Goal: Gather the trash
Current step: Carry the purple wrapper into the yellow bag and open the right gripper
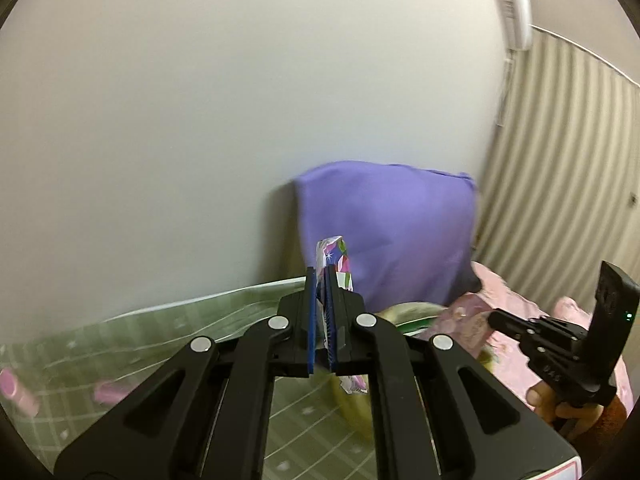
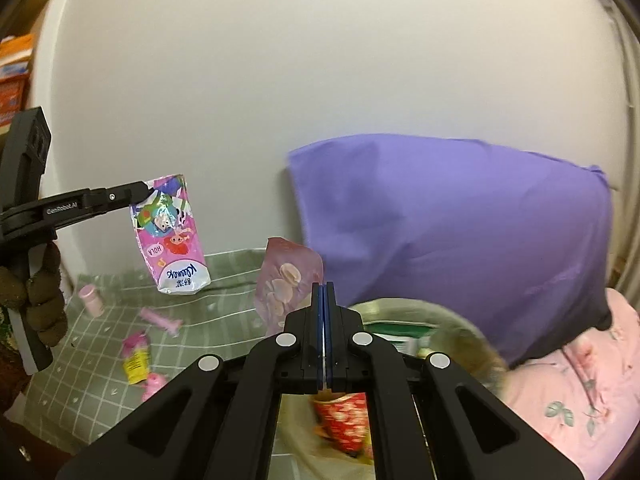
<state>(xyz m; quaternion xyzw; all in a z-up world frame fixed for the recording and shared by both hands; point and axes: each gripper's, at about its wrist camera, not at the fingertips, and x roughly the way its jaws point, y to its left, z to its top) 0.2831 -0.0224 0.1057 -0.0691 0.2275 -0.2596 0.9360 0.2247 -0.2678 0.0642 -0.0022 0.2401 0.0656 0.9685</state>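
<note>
Open air before the pale wall (image 2: 280, 60), purple pillow (image 2: 452, 232) propped upright blocking the right, pink quilt (image 2: 580, 392) heaped below it, bowl-like basket (image 2: 460, 332) just ahead of the claws, small pink litter (image 2: 136, 356) scattered over the green checked bedsheet (image 2: 224, 320) at left.

Right claw (image 2: 324, 292) is pinched shut on a pink wrapper (image 2: 282, 284). Left claw (image 2: 140, 192) grips a Kleenex pack (image 2: 174, 236), dangling above the green checked bed (image 2: 224, 312). Purple pillow (image 2: 452, 236) leans on the wall; small pink bits (image 2: 138, 354) lie scattered near the bed's left edge.
</note>
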